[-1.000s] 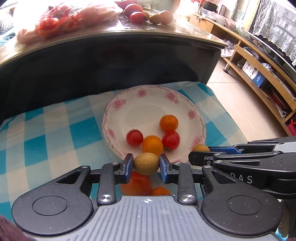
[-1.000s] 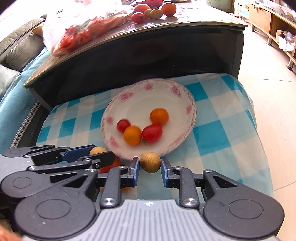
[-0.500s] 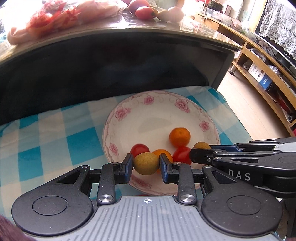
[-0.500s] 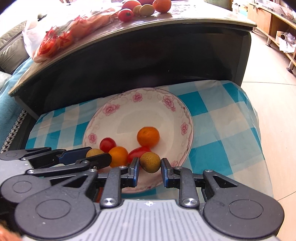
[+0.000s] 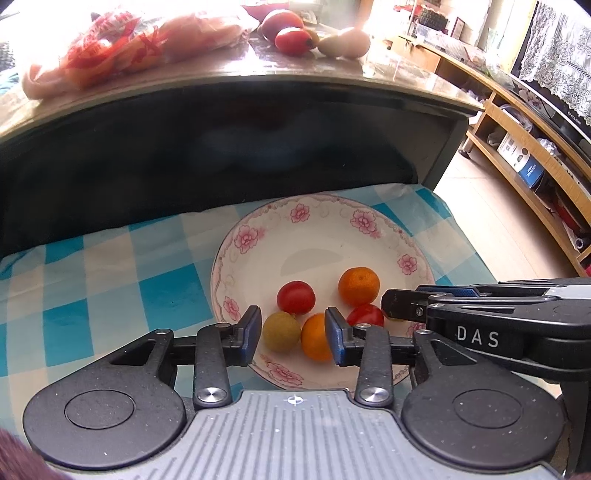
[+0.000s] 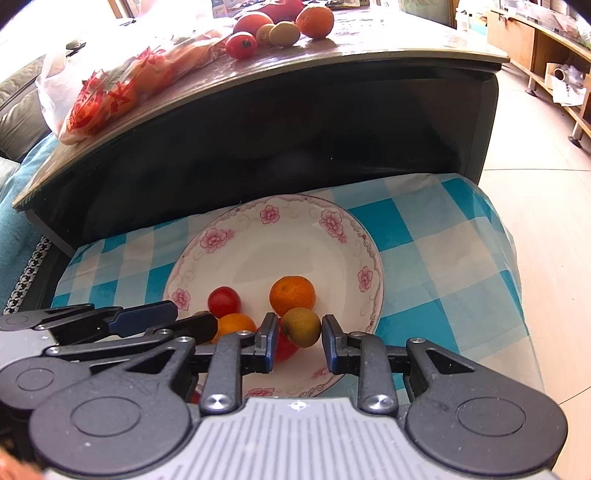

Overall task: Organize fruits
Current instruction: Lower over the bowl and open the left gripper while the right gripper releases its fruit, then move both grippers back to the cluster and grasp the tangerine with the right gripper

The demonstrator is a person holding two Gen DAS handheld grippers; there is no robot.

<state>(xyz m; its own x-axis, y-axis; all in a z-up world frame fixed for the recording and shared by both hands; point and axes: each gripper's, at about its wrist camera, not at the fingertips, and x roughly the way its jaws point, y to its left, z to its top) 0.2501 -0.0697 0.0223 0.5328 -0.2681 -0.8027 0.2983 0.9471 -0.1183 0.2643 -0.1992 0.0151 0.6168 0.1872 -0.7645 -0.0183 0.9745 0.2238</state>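
Note:
A floral white plate [image 5: 369, 236] [image 6: 295, 221] lies on the blue checked cloth. It holds two oranges [image 5: 359, 286] [image 6: 291, 295], two red tomatoes [image 5: 295, 297] [image 6: 224, 301] and two brown longans. My left gripper [image 5: 293, 334] is open over the plate's near rim, with one longan [image 5: 281, 331] loose between its jaws beside an orange [image 5: 314, 341]. My right gripper [image 6: 297, 341] is open too, with the other longan [image 6: 301, 326] between its jaws, touching neither pad.
A dark table [image 6: 332, 59] overhangs the plate and carries a red-printed plastic bag [image 6: 110, 85] and several loose fruits [image 6: 277, 26]. Wooden shelving [image 5: 517, 122] and tiled floor lie to the right. The cloth's edge [image 6: 509, 258] drops off at the right.
Both grippers moved forward over the plate carrying a longan each, then opened. Both longans now lie free on the plate.

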